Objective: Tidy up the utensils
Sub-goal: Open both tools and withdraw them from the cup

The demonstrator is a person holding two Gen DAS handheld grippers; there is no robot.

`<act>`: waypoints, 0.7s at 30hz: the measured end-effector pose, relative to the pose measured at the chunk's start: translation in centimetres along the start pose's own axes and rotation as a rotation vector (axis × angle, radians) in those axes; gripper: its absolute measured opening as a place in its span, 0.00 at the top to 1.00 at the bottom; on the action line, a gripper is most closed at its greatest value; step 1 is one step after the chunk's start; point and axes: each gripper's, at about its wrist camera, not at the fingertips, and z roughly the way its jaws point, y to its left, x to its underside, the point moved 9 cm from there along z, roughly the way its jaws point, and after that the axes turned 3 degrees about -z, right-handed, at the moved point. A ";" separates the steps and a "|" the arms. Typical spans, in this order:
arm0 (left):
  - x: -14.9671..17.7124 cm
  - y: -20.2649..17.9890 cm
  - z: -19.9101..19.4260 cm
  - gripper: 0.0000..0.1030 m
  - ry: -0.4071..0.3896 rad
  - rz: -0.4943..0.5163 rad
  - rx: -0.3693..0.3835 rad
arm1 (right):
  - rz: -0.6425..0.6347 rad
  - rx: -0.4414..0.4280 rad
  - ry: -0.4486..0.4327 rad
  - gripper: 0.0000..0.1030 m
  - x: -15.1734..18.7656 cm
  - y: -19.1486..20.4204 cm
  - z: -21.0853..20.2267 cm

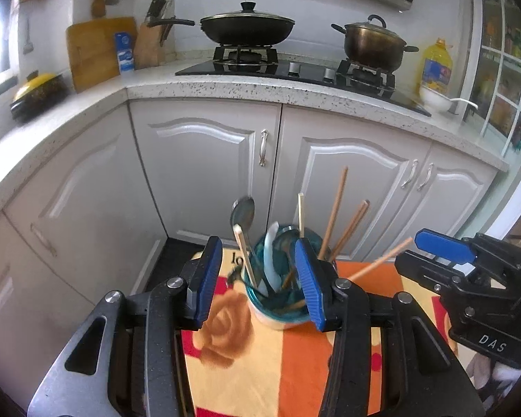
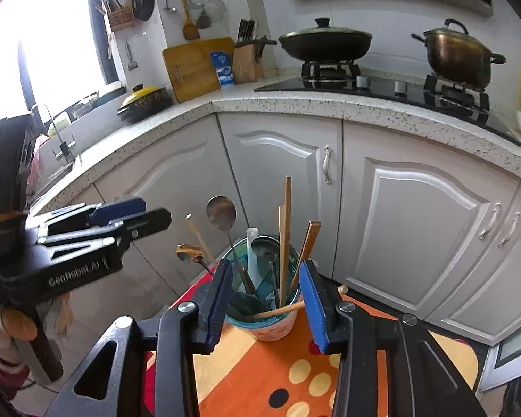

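The fingers of the left gripper stand spread and hold nothing, one to either side of the glass cup as its own camera sees it; whether they touch the cup I cannot tell. Left of the cup, seen from the right wrist, this gripper hangs level with the rim. The cup stands on the orange patterned tabletop and is crowded: a steel spoon and a pale chopstick lean out on the cup's left side, a white spoon sits in the middle, and brown chopsticks fan out toward the cup's right. The right gripper is likewise spread wide and empty, its blue pads flanking the cup.

The likely trouble is tipping. The cup looks top-heavy with long handles, so a finger nudging the rim or catching a leaning chopstick could topple it and scatter everything. One chopstick lies nearly flat across the rim and could be knocked off.
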 end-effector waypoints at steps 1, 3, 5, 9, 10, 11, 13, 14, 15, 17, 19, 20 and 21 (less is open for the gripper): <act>0.5 -0.2 -0.2 0.58 0.005 -0.007 -0.002 | 0.004 0.008 -0.003 0.62 0.3 0.1 -0.2; 1.4 -0.4 -0.5 0.58 0.008 -0.017 -0.003 | 0.016 0.015 -0.007 0.61 0.8 0.4 -0.6; 2.1 -0.7 -0.8 0.58 0.005 -0.023 -0.004 | 0.031 0.030 -0.014 0.61 1.4 0.5 -0.9; 3.1 -1.5 -1.6 0.58 -0.005 -0.016 -0.019 | 0.058 0.050 -0.009 0.61 2.5 0.6 -1.3; 3.3 -1.7 -1.8 0.58 -0.006 -0.015 -0.017 | 0.062 0.056 -0.004 0.60 2.7 0.7 -1.3; 3.5 -1.8 -2.0 0.58 -0.007 -0.015 -0.015 | 0.064 0.063 0.000 0.60 3.0 0.7 -1.3; 3.8 -2.0 -2.4 0.58 -0.012 -0.014 -0.015 | 0.070 0.081 0.008 0.60 3.4 0.7 -1.3; 3.8 -2.0 -2.6 0.58 -0.016 -0.012 -0.018 | 0.074 0.083 0.009 0.60 3.5 0.6 -1.4; 3.8 -2.0 -2.8 0.58 -0.021 -0.010 -0.025 | 0.077 0.082 0.010 0.60 3.6 0.6 -1.5; 3.7 -1.9 -3.1 0.58 -0.031 -0.004 -0.033 | 0.072 0.091 0.012 0.59 3.6 0.6 -1.7; 3.7 -1.8 -3.5 0.58 -0.038 -0.004 -0.036 | 0.069 0.104 0.011 0.57 3.6 0.6 -2.0; 3.7 -1.8 -3.7 0.58 -0.041 -0.005 -0.035 | 0.072 0.104 0.005 0.55 3.5 0.6 -2.3; 3.7 -1.7 -3.8 0.58 -0.046 -0.005 -0.036 | 0.075 0.103 0.000 0.50 3.4 0.6 -2.4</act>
